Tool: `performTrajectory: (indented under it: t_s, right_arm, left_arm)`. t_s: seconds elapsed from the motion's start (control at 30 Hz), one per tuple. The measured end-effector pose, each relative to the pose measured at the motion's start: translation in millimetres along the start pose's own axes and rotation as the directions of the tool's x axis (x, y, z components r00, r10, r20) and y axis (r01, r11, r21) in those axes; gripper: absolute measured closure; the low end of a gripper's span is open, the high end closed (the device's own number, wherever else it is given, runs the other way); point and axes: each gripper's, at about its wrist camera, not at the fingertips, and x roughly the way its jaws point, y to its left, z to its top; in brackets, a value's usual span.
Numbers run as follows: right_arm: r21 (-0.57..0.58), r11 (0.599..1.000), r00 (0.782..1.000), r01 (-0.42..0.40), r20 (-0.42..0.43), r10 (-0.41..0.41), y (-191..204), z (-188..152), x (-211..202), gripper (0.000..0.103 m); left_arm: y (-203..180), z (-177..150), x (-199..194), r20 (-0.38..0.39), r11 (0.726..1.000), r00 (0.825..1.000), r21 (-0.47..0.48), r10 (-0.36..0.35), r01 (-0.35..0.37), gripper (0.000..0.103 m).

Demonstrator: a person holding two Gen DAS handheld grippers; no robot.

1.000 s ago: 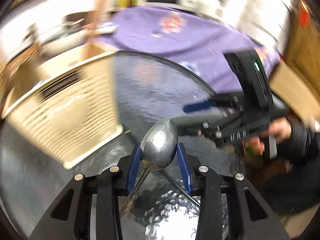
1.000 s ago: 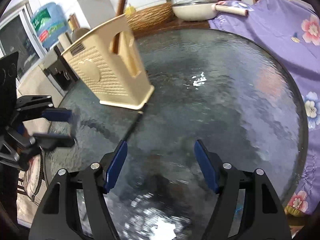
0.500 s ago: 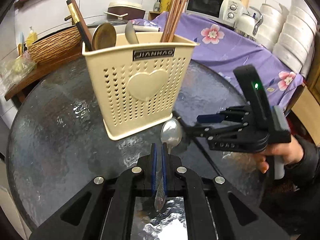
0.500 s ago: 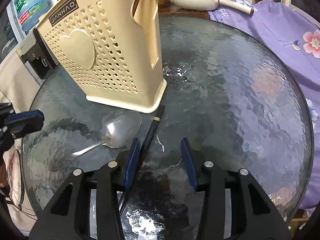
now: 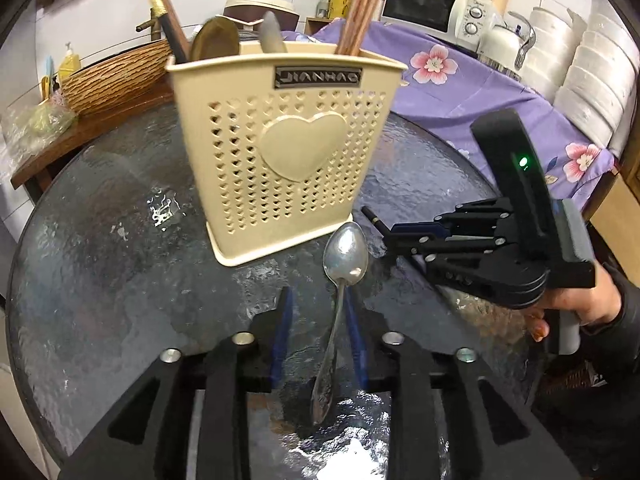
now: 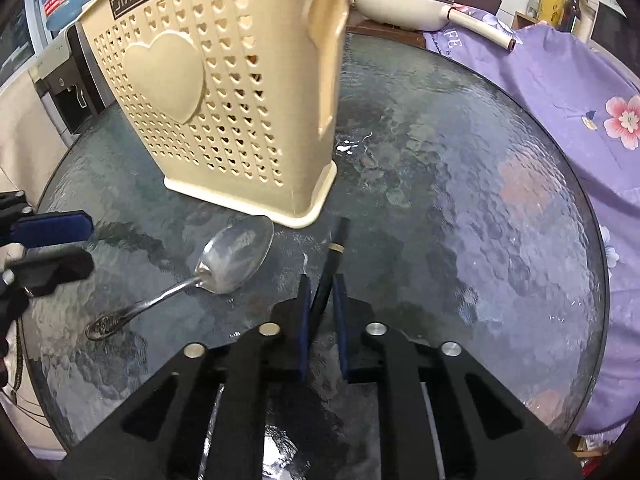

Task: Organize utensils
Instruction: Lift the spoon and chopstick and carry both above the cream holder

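Nearest, my left gripper (image 5: pixel 318 320) had just opened its jaws, the spoon (image 5: pixel 345 254) lying loose between them on the glass table (image 5: pixel 100 248). Right of it, my right gripper (image 6: pixel 321 300) had just clenched on a black chopstick (image 6: pixel 334 250), seemingly still flat on the table. Farther off stood the cream utensil holder (image 5: pixel 288 148), chopsticks inside.

The cream utensil basket (image 6: pixel 224 92) blocks the near-left glass table (image 6: pixel 460 208); its right half lies open.
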Motion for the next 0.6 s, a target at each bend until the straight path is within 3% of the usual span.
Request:
performTrajectory:
  t_s: [0.03, 0.2, 0.33, 0.47, 0.6]
  right_arm:
    - [0.011, 1.0, 1.0, -0.016, 0.001, 0.016, -5.6, 1.7, 1.0, 0.095]
    - [0.133, 0.981, 0.99, -0.141, 0.002, 0.142, -41.8, -5.1, -3.0, 0.095]
    - [0.156, 0.974, 0.986, -0.164, 0.016, 0.164, -56.0, -10.3, -5.9, 0.095]
    - [0.175, 0.964, 0.98, -0.198, 0.033, 0.195, -61.5, -11.2, -9.2, 0.095]
    - [0.171, 0.96, 0.975, -0.223, 0.054, 0.217, -63.0, -9.8, -14.7, 0.095]
  left_arm:
    - [-3.2, 0.0, 2.5, 0.0, 1.0, 1.0, 0.005, 0.002, -0.002, 0.061]
    - [-19.9, 4.1, 17.9, -0.016, 0.999, 1.0, 0.027, 0.019, -0.019, 0.047]
    - [-37.6, 11.3, 34.4, -0.025, 0.996, 0.998, 0.071, 0.051, -0.049, 0.037]
    - [-52.7, 20.5, 56.3, -0.04, 0.985, 0.993, 0.135, 0.109, -0.103, 0.035]
    - [-53.3, 27.7, 73.5, -0.073, 0.985, 0.991, 0.141, 0.114, -0.103, 0.035]
